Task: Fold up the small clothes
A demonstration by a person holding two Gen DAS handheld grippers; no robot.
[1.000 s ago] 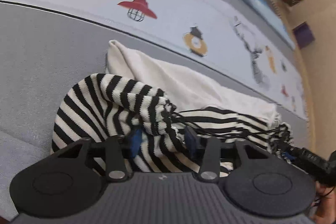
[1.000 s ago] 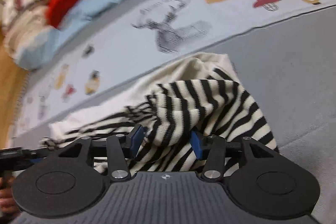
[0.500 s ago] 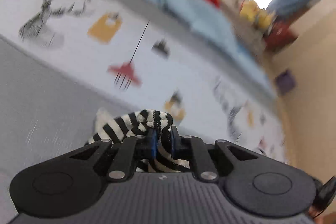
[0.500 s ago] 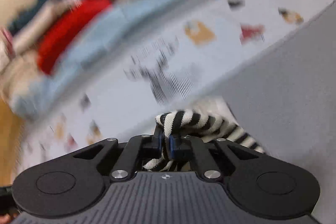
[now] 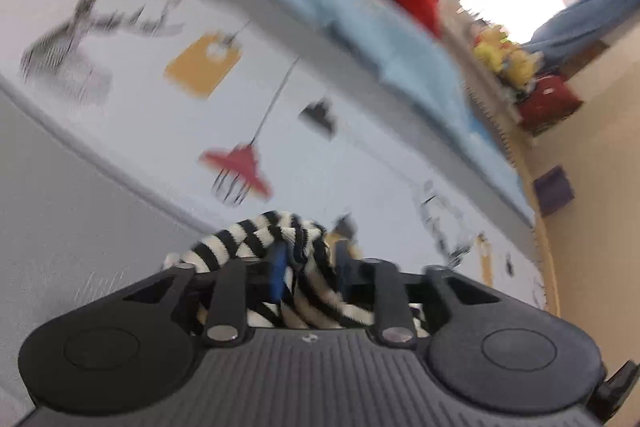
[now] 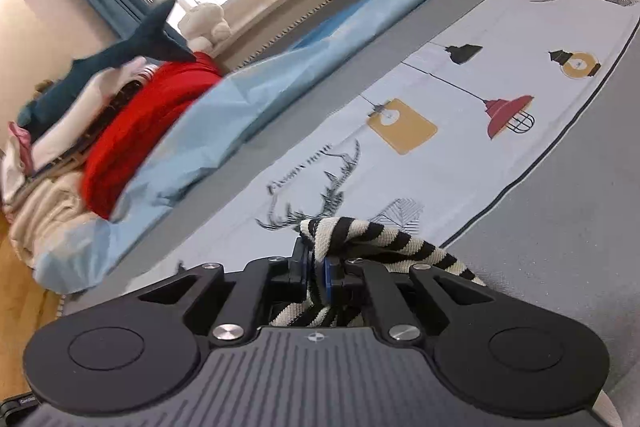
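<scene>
In my left hand, my left gripper (image 5: 308,267) has a bunched fold of the black-and-white striped knit garment (image 5: 276,231) between its blue-padded jaws. The jaws are opening and stand visibly apart, with the cloth heaped loosely between them; I cannot tell whether the pads still press on it. This view is blurred. Beyond lies the pale printed bed cover (image 5: 160,131), with its deer and hanging-lamp drawings.

In my right hand, my right gripper (image 6: 316,273) shows the garment's striped edge (image 6: 360,235) pinched between jaws that are nearly together, though they are starting to open. The cloth trails off to the right over the grey mattress border (image 6: 560,247). Far left sits a pile of red, white and cream laundry (image 6: 132,131).

My worry: if both grips loosen while the garment is raised, the fold could slip free and drop in a crumpled heap, undoing the alignment. A one-sided release would drag it askew.
</scene>
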